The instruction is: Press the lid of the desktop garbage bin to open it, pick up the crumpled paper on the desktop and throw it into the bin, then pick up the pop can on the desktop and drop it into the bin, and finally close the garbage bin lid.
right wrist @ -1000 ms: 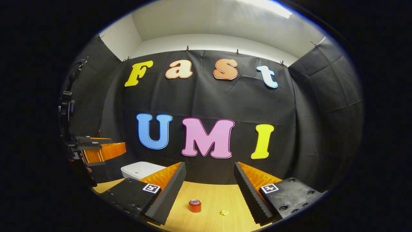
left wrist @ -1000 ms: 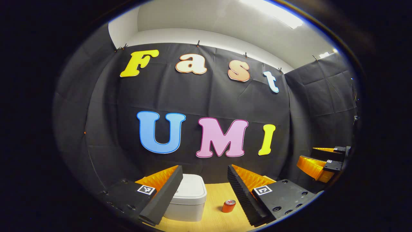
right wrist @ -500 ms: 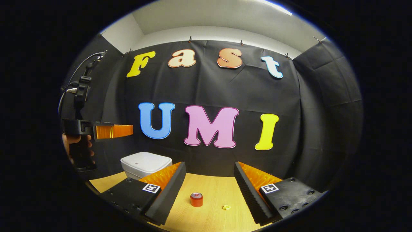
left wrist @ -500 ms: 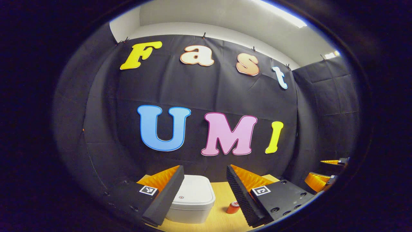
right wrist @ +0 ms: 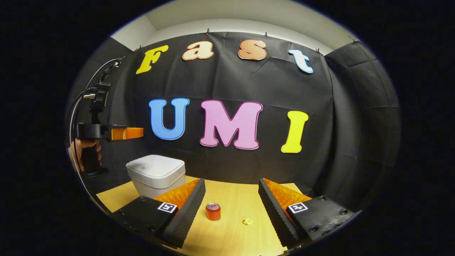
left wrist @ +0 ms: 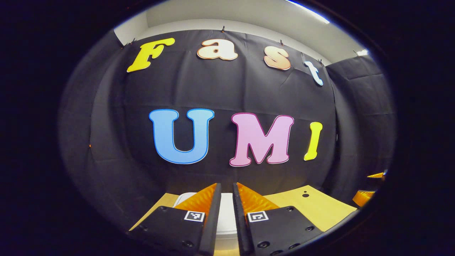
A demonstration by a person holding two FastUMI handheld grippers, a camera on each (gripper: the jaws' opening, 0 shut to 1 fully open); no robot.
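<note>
The white garbage bin [right wrist: 156, 174] stands at the far left of the wooden desktop [right wrist: 234, 199], lid down; to its right and nearer, the orange pop can [right wrist: 213, 211] stands upright, the small yellowish crumpled paper [right wrist: 247, 222] just right of it; the left gripper [left wrist: 226, 199] hovers above the bin, fingers nearly together on nothing; the right gripper [right wrist: 231, 202] hangs wide apart, the can between its fingers' lines, untouched; a hand [right wrist: 83, 154] holds the left gripper's handle.

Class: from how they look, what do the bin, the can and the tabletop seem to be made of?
Bin: probably plastic, smooth matte white moulded shell. Pop can: likely metal, silvery top with glossy red side. Tabletop: wood or wood-look laminate, pale grain lines.
</note>
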